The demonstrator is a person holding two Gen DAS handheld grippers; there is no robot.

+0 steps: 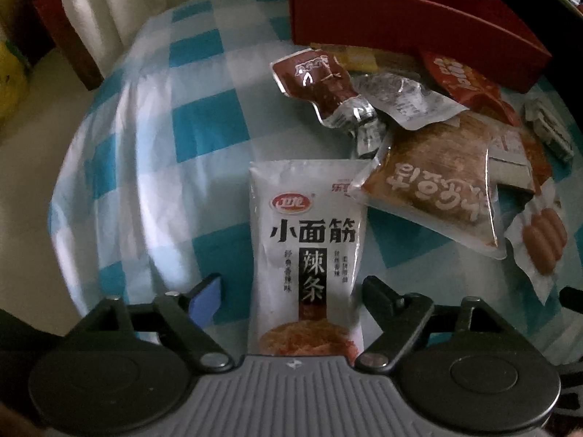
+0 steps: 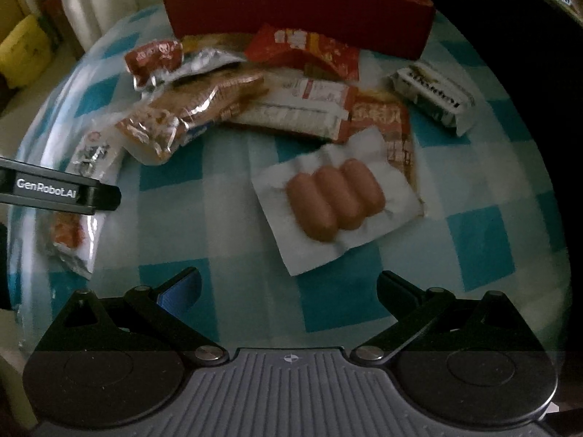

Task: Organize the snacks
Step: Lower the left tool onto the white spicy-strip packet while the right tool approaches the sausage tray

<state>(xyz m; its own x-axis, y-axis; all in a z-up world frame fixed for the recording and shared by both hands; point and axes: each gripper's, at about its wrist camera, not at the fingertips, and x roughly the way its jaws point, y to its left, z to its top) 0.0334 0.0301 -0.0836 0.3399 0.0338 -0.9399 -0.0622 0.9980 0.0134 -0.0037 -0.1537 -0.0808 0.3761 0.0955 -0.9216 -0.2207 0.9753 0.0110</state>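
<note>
On the checked worktop (image 1: 204, 134), a loose heap of snack packets lies in front of a red box (image 1: 400, 18) that stands at the far edge. Nearest the left gripper (image 1: 291, 284) is a white spicy-strip packet (image 1: 309, 240), flat on the cloth and lengthwise between the fingers (image 1: 206, 293), which stand apart on either side of it without pressing it. The right gripper (image 2: 288, 284) hangs over bare cloth with its fingers apart and nothing between them; just ahead of it lies a sausage pack (image 2: 337, 198), three small sausages sealed in a flat white sheet. Behind these sit a brown bread packet (image 1: 437, 189), a silvery foil pouch (image 1: 328, 83), a red wrapper (image 2: 306, 47) and, well apart on the right, a white bar (image 2: 433, 98).

All of these look light and soft. The white packet is a thin film pouch that would probably crumple and slide on the cloth, so I would take it across its width near the middle, where the filling gives the pads something to bite on; the sealed ends seem too thin and slippery. The sausage pack looks stiffer at its bulge, and a pinch across the sausages should hold better than one on the flat rim. The bread packet likely squashes easily and wants a gentle squeeze. The red box appears the natural place for them.
</note>
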